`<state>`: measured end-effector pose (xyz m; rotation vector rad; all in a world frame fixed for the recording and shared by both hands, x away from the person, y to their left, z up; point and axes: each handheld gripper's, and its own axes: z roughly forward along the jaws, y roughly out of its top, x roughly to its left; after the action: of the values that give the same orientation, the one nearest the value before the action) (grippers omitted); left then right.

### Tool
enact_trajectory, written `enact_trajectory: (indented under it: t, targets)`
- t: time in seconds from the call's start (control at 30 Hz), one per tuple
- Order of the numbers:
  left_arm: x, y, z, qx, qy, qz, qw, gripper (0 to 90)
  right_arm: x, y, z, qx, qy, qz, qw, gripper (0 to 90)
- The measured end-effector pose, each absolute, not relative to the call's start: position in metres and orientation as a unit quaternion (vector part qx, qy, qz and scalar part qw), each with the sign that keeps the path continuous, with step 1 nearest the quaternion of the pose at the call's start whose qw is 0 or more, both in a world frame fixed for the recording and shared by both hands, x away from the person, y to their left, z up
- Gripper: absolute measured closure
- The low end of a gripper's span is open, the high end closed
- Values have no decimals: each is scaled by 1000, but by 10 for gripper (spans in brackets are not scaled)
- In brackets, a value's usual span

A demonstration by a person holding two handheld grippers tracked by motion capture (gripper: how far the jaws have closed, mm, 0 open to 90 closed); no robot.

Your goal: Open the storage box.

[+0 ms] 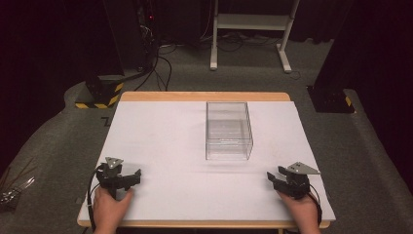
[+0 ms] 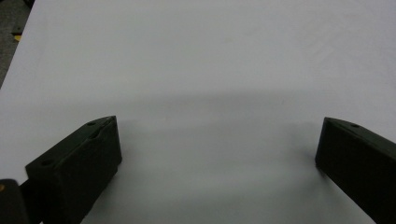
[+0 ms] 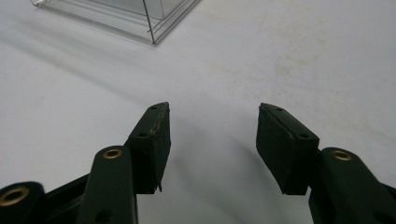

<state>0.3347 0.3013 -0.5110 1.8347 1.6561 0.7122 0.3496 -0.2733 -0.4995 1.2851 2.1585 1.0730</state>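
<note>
The left gripper (image 1: 130, 181) rests at the table's (image 1: 160, 146) near left corner, jaws spread and empty; the right gripper (image 1: 273, 179) sits at the near right, likewise released, nothing between its jaws; one clear box (image 1: 228, 130) stands upright at mid-table, well apart from both, nearer the right; it looks light, rigid, slick and probably brittle; I'd take it across opposite walls, near the rim, gently; two grippers, one box.

Table (image 1: 160, 141) w/ white top, wood edge at far and near sides. Clear box (image 1: 228, 130) stands on it, right of centre, toward far edge. Top faintly stained nr the box.
</note>
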Motion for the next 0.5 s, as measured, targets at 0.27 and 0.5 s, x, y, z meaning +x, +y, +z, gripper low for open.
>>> enact_trajectory:
  t: [0.27, 0.5]
  targets:
    - [335, 302, -511, 684, 619, 263, 282, 4, 348, -271, -495, 439, 774, 402, 217, 474]
    - [335, 302, -511, 685, 619, 262, 281, 4, 341, -262, -491, 427, 774, 412, 222, 470]
